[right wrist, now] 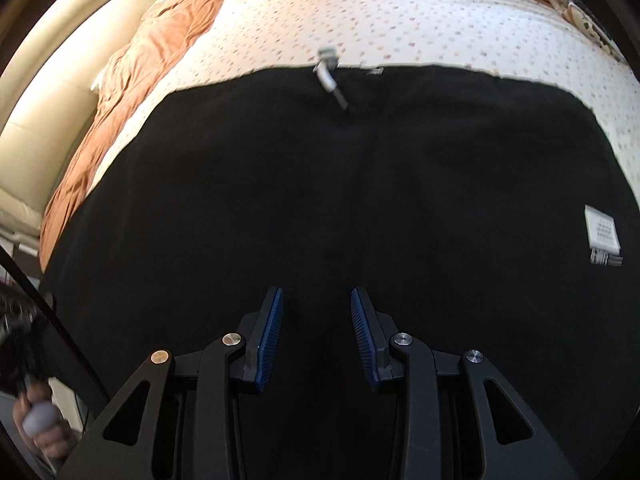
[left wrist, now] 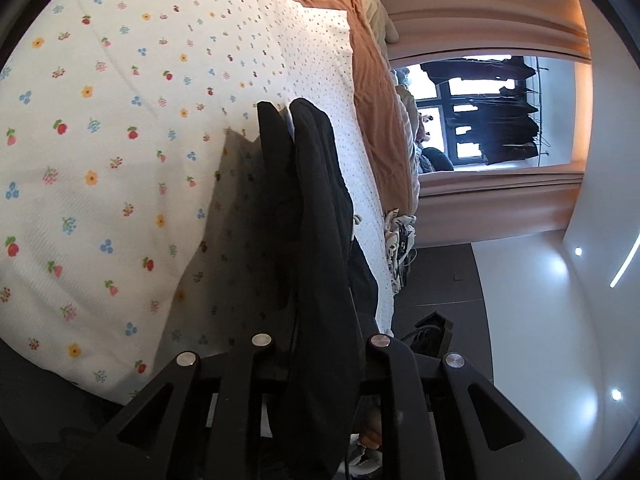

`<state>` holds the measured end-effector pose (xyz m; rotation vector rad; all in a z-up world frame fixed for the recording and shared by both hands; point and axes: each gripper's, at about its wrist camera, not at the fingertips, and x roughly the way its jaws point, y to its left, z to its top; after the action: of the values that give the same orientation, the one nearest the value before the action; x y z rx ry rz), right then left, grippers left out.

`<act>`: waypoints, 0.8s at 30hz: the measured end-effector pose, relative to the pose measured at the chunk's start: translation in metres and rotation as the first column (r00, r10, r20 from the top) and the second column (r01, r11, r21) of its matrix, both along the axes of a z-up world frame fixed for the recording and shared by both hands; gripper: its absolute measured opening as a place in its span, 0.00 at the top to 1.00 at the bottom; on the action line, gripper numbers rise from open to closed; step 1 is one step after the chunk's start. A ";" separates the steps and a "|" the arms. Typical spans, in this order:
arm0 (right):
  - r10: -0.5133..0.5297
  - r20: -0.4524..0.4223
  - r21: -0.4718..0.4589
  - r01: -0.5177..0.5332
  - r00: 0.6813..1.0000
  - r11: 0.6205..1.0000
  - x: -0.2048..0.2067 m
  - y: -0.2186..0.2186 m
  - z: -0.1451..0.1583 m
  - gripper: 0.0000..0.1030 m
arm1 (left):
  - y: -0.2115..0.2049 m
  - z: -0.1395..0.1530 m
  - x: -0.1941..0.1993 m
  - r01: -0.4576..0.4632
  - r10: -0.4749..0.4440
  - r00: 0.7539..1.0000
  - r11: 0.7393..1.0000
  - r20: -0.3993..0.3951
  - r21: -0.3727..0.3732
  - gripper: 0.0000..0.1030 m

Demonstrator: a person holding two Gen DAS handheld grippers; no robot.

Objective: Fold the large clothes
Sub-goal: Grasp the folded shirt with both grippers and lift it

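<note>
A large black garment [right wrist: 320, 184] lies spread flat on the floral bedsheet [right wrist: 360, 24]. It has a white drawstring [right wrist: 327, 68] at its far edge and a white label [right wrist: 602, 228] at the right. My right gripper [right wrist: 317, 300] is open just above the black cloth, blue pads [right wrist: 272, 328] apart, holding nothing. In the left wrist view my left gripper [left wrist: 290, 120] is shut on a fold of the black garment [left wrist: 320, 240], which drapes over the fingers and hides them. It is lifted above the floral sheet [left wrist: 120, 140].
An orange duvet [right wrist: 120, 80] is bunched along the far and left side of the bed. A cream headboard [right wrist: 44, 120] is at the left. In the left wrist view a window [left wrist: 460, 120], curtains [left wrist: 480, 20] and clutter [left wrist: 400, 236] lie beyond the bed edge.
</note>
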<state>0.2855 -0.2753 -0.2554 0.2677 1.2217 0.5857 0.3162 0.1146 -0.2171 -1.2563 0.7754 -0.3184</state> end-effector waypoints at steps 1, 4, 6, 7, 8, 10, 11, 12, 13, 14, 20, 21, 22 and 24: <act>-0.003 -0.001 0.010 0.003 1.000 1.000 -0.005 0.001 -0.002 0.68 | -0.001 0.003 0.000 0.007 -0.007 1.000 1.000 0.009 -0.002 0.83; -0.008 -0.011 0.042 0.009 1.000 0.999 -0.019 -0.001 -0.004 0.68 | -0.005 0.014 0.004 0.026 -0.026 0.999 1.000 0.037 -0.004 0.83; 0.001 -0.011 0.052 0.000 1.000 0.999 -0.027 -0.003 -0.006 0.68 | -0.008 0.022 0.005 0.040 -0.040 0.997 0.999 0.059 -0.001 0.83; 0.006 -0.009 0.057 -0.005 1.000 0.998 -0.034 -0.002 -0.008 0.68 | -0.010 0.025 0.006 0.050 -0.050 0.996 0.999 0.074 -0.005 0.83; 0.007 -0.011 0.064 -0.006 1.000 0.998 -0.039 -0.001 -0.009 0.68 | -0.013 0.029 0.008 0.060 -0.059 0.995 0.998 0.085 -0.006 0.83; 0.010 -0.006 0.072 -0.010 1.000 0.997 -0.050 0.003 -0.015 0.68 | -0.017 0.036 0.008 0.074 -0.074 0.992 0.997 0.102 -0.003 0.83; 0.010 -0.005 0.077 -0.010 1.000 0.997 -0.055 0.004 -0.018 0.68 | -0.021 0.041 0.010 0.080 -0.079 0.991 0.997 0.110 0.000 0.83; 0.009 -0.005 0.082 -0.009 1.000 0.997 -0.060 0.003 -0.019 0.68 | -0.024 0.045 0.011 0.087 -0.087 0.989 0.996 0.121 0.002 0.83; 0.006 -0.010 0.097 -0.005 1.000 0.995 -0.065 0.003 -0.023 0.68 | -0.027 0.049 0.012 0.096 -0.095 0.987 0.995 0.130 0.004 0.83; 0.000 -0.019 0.116 0.003 1.000 0.993 -0.070 0.002 -0.027 0.68 | -0.030 0.053 0.011 0.105 -0.105 0.985 0.994 0.139 0.007 0.83; -0.030 -0.044 0.203 0.039 0.999 0.978 -0.097 -0.002 -0.049 0.68 | -0.061 0.083 0.021 0.180 -0.183 0.965 0.983 0.189 0.036 0.83; -0.032 -0.049 0.224 0.042 0.998 0.974 -0.100 -0.003 -0.054 0.68 | -0.065 0.088 0.023 0.192 -0.197 0.961 0.980 0.195 0.043 0.83; -0.032 -0.056 0.246 0.045 0.998 0.968 -0.103 -0.009 -0.057 0.68 | -0.071 0.093 0.025 0.205 -0.211 0.956 0.977 0.202 0.051 0.83; -0.035 -0.079 0.296 0.057 0.996 0.954 -0.107 -0.024 -0.060 0.68 | -0.084 0.105 0.029 0.230 -0.241 0.946 0.970 0.216 0.076 0.83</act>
<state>0.1783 -0.2991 -0.3150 0.5752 1.1924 0.7253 0.3457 0.0305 -0.1123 -1.0601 0.7349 -0.6210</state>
